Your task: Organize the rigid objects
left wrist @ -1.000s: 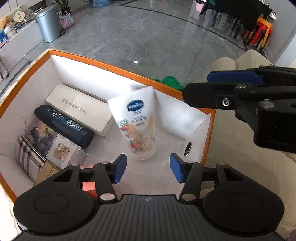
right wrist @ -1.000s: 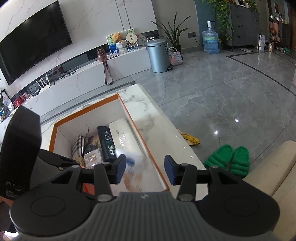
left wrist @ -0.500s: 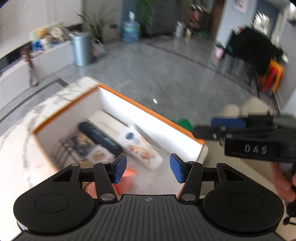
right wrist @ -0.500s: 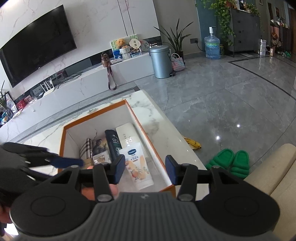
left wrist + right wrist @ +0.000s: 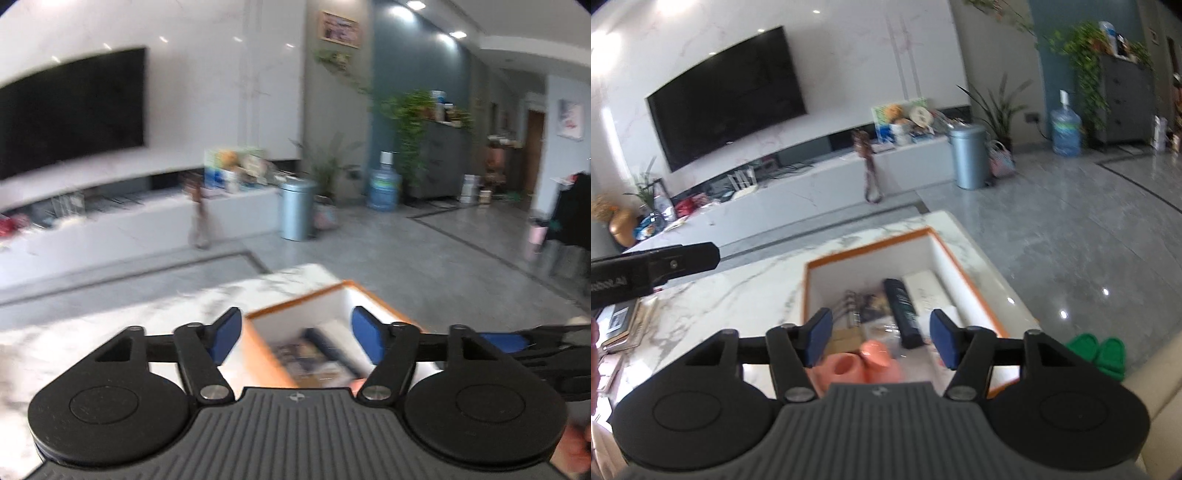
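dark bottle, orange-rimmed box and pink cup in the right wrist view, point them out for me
dark bottle (image 5: 905,308), right wrist view, middle of its body
orange-rimmed box (image 5: 964,266), right wrist view, right rim
pink cup (image 5: 846,371), right wrist view, its open mouth

Living room behind the marble table

A black television hangs on the pale marble wall, above a long white console crowded with small items. A grey metal bin stands on the floor at the console's end, a leafy plant just behind it. Further right, a blue water jug sits beside a dark cabinet draped with greenery. Green slippers lie on the grey tile floor near a beige sofa edge.
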The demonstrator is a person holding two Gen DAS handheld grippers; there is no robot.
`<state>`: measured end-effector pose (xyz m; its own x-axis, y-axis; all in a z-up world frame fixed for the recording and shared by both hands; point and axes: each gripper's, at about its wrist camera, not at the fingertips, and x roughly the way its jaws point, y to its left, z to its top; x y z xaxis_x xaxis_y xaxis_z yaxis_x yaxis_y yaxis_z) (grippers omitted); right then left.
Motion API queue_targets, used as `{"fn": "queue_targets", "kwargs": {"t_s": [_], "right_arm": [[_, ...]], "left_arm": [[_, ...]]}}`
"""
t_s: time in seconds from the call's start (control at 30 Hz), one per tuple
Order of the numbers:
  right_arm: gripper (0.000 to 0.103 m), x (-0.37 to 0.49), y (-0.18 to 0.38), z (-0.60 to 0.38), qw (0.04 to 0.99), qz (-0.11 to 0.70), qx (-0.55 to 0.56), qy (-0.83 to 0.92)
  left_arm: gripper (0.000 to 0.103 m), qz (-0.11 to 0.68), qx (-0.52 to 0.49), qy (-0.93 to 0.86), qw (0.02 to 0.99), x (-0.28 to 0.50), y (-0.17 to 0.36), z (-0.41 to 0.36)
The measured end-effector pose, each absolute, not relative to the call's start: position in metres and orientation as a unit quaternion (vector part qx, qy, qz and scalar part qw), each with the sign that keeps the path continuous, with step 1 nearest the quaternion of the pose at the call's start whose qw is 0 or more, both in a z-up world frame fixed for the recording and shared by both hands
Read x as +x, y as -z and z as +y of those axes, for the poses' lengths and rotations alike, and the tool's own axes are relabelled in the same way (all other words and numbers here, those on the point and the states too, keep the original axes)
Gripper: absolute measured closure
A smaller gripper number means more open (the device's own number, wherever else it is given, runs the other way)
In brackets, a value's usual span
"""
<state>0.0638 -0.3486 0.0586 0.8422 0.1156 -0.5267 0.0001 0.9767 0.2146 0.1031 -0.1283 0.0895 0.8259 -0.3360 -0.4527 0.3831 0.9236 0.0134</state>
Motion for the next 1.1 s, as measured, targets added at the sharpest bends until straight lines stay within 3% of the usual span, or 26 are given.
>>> {"fn": "queue_targets", "kwargs": {"t_s": [0.17, 0.43, 0.7, 1.1], "right_arm": [[0.033, 0.056, -0.053, -0.314, 0.957, 0.280, 0.061, -0.034], [0.018, 0.037, -0.031, -0.282, 0.953, 0.302, 0.032, -0.023], [0.016, 0.021, -0.009, -0.261, 0.956, 0.293, 0.012, -0.002], [0.008, -0.008, -0.002, -0.264, 0.976, 0.211, 0.055, 0.011]], "left_arm": [[0.009, 0.213, 0.053, 0.129, 0.967, 0.083, -0.077, -0.115], [0.007, 0.258, 0.042, 0.090, 0.961, 0.066, -0.042, -0.099], [0.007, 0.260, 0.031, 0.076, 0.962, 0.043, -0.017, -0.068], [0.007, 0.221, 0.026, 0.053, 0.973, 0.024, -0.014, -0.065]]}}
